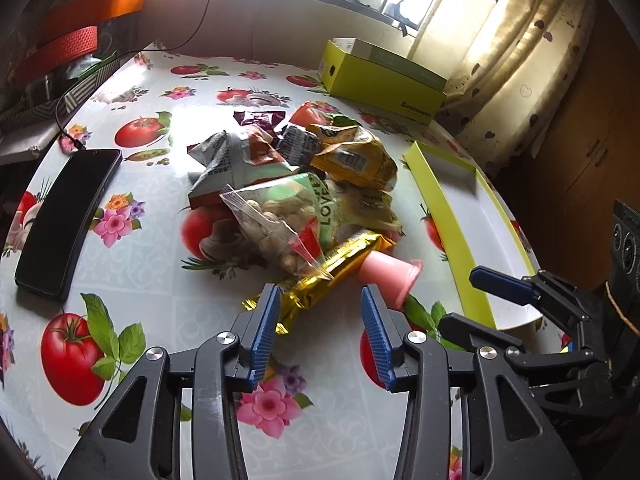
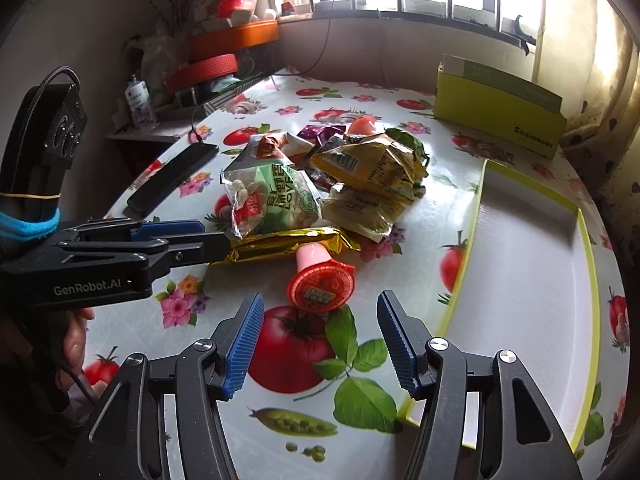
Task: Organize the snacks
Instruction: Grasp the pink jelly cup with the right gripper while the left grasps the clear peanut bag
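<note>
Both fingers spread, empty, gold bar ahead, jelly cup lid only in right view

- Left tongs: black plastic arms, ribbed blue pads, a round silver screw at each pivot.
- Right tongs: the same black frame, ribbed blue pads and silver screws.
- Seen from the right wrist, the left tongs' side reads "GenRobot.AI" in white.
- Behind that lettering: a black camera block, a black cable, a yellow band and a blue cuff.
</note>
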`<act>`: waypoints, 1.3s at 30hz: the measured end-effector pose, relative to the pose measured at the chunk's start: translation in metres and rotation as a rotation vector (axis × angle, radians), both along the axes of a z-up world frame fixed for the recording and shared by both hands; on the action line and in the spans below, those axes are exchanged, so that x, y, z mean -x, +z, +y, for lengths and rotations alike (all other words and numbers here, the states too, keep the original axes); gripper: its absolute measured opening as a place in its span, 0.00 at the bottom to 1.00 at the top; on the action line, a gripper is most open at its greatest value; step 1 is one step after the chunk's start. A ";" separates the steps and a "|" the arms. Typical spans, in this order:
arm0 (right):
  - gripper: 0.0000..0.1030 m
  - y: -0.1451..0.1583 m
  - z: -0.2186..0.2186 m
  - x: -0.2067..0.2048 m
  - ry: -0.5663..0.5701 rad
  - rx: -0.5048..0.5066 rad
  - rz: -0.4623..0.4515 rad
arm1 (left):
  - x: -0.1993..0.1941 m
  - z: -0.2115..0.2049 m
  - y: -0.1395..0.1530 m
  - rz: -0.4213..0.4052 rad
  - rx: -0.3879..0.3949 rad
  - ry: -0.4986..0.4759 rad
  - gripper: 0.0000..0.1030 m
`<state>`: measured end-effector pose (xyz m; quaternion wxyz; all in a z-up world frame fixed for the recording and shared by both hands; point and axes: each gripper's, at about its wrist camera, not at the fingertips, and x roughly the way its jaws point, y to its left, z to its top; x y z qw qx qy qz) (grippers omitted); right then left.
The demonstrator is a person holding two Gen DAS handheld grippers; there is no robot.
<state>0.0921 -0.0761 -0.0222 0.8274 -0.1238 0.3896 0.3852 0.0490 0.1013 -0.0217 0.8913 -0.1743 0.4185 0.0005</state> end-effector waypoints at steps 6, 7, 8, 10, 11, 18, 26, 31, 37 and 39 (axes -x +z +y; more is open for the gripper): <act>0.57 -0.009 0.012 -0.011 0.016 0.008 0.024 | -0.008 0.011 -0.003 -0.002 0.028 0.018 0.47; 0.57 -0.010 0.015 -0.013 0.018 0.012 0.028 | -0.009 0.013 -0.004 0.000 0.035 0.022 0.48; 0.57 -0.012 0.017 -0.015 0.021 0.016 0.032 | -0.011 0.014 -0.005 0.002 0.042 0.025 0.48; 0.57 -0.015 0.019 -0.017 0.023 0.019 0.036 | -0.014 0.018 -0.007 0.005 0.062 0.032 0.49; 0.57 -0.016 0.021 -0.019 0.022 0.022 0.038 | -0.016 0.020 -0.008 0.004 0.071 0.034 0.49; 0.57 -0.027 0.027 -0.029 0.012 0.052 0.053 | -0.033 0.030 -0.015 0.012 0.116 0.042 0.50; 0.52 -0.036 0.031 -0.031 0.019 0.083 0.067 | -0.051 0.037 -0.022 0.017 0.137 0.046 0.50; 0.41 -0.039 0.033 -0.031 0.025 0.089 0.062 | -0.060 0.039 -0.030 0.031 0.141 0.041 0.51; 0.40 -0.039 0.030 -0.032 0.027 0.077 0.064 | -0.067 0.040 -0.035 0.026 0.160 0.035 0.51; 0.40 -0.039 0.030 -0.031 0.028 0.075 0.064 | -0.068 0.040 -0.035 0.021 0.148 0.036 0.51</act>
